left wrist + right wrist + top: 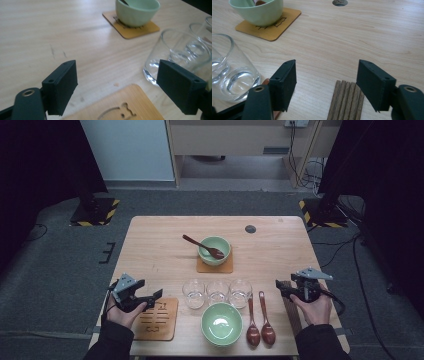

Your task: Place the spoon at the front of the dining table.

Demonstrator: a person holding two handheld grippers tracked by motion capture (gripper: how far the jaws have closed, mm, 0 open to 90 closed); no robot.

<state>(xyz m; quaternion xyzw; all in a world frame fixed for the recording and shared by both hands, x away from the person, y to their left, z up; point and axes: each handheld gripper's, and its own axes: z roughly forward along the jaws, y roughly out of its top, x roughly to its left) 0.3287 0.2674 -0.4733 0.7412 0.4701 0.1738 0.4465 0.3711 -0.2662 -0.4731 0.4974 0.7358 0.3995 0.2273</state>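
Over the empty coaster (156, 318), left gripper (150, 298) gapes wide, holding nothing; a sideways swing tips the nearest glass (193, 293). Right gripper (281, 287) also open, empty, above the wooden chopsticks (346, 101).

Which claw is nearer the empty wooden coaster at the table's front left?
Left. The left claw hovers at the empty coaster, jaws open over its edge; the right claw is across the table, over the dark slatted mat.
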